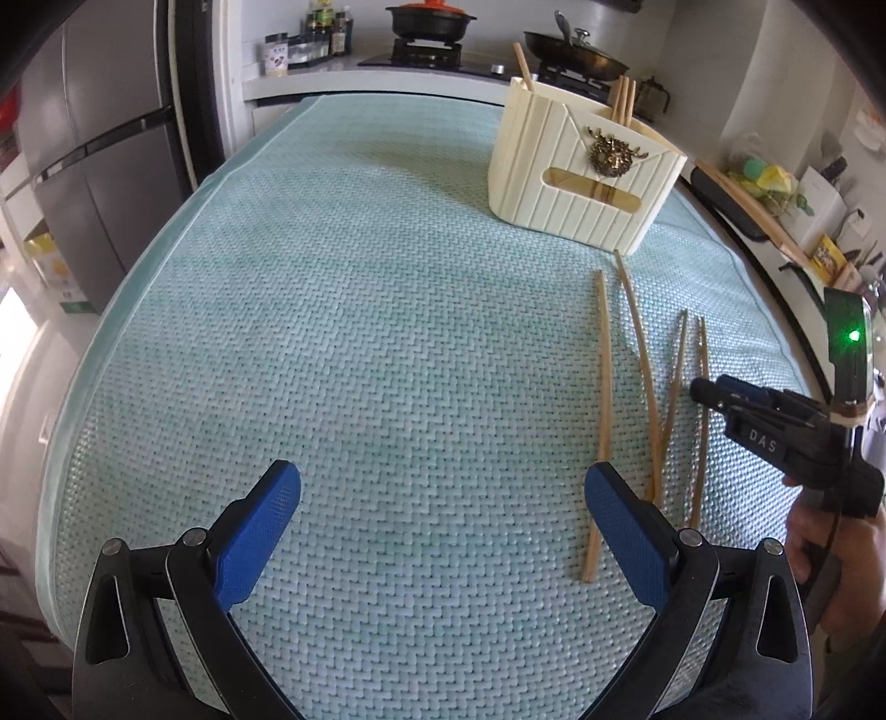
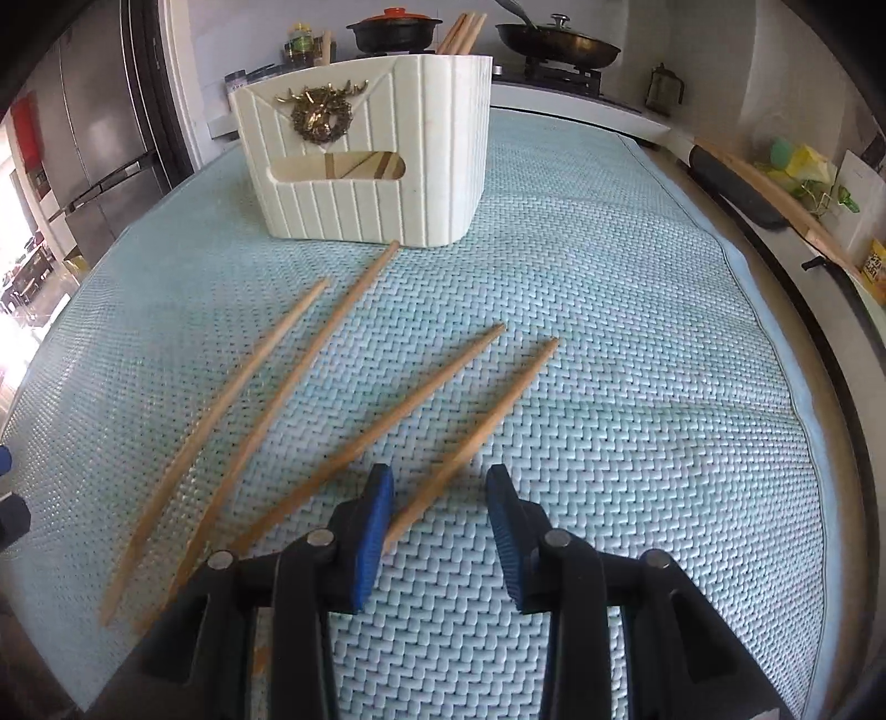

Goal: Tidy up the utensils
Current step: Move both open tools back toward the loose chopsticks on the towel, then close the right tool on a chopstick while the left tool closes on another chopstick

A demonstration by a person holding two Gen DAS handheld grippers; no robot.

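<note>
Several wooden chopsticks (image 2: 354,454) lie loose on a light blue woven mat (image 2: 609,387), fanned out in front of a cream ribbed utensil holder (image 2: 376,160) that has more chopsticks standing in it. My right gripper (image 2: 440,498) is open just above the mat, its fingers on either side of the near end of the rightmost chopstick (image 2: 482,432). In the left wrist view the holder (image 1: 581,166) stands far right and the chopsticks (image 1: 606,387) lie right of my left gripper (image 1: 443,498), which is wide open and empty. The right gripper (image 1: 703,390) shows at the right edge.
A stove with a black pot (image 1: 429,22) and a pan (image 1: 576,52) stands behind the table. A grey fridge (image 1: 94,144) is at the far left. A cutting board and clutter (image 2: 775,183) line the counter on the right.
</note>
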